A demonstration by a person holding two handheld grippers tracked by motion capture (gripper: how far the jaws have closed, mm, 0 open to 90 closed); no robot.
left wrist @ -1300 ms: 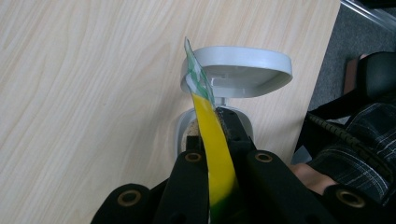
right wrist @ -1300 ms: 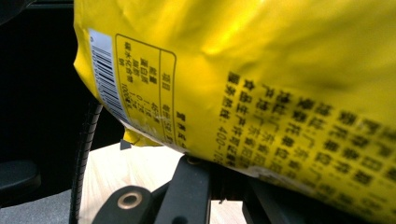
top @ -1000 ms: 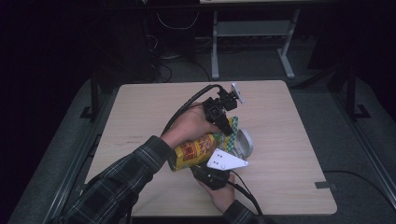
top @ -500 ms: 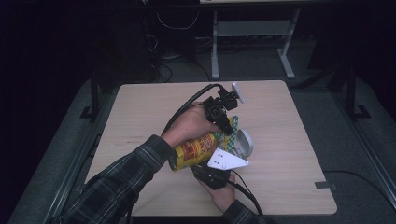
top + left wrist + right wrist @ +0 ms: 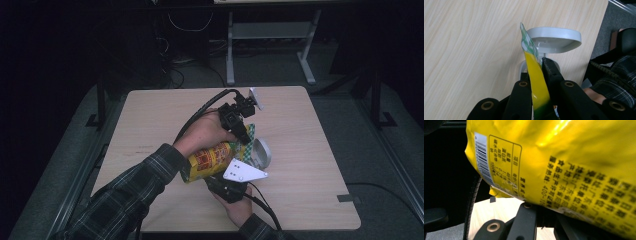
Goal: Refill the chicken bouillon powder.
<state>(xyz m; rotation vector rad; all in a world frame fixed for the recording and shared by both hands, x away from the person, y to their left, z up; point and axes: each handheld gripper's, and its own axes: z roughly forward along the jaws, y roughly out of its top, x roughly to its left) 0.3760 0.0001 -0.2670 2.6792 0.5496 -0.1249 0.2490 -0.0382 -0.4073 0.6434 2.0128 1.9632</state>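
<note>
The yellow snack bag (image 5: 212, 159) hangs above the middle of the bench (image 5: 310, 150), held between the two grippers and lying roughly crosswise, its red-and-yellow printed face up in the high view. Nearest the person, toward the near edge of the bench, the right gripper (image 5: 227, 189) sits under the bag's lower end with its grey three-cornered plate (image 5: 243, 171) on top. In the right gripper view the bag's back (image 5: 574, 170), with a barcode and printed text, rests right over the black jaws; whether they are clamped on it cannot be told. Farther in, the left gripper (image 5: 239, 122) comes down on the bag's far end, the person's left hand (image 5: 205, 132) wrapped around it, a plaid sleeve (image 5: 130, 195) trailing back. In the left gripper view its jaws are closed tight on the bag's thin sealed edge (image 5: 536, 75), whose green-checked tip stands up past them. Just beyond that edge a small white stand with a round flat top (image 5: 554, 40) lies on the bench.
</note>
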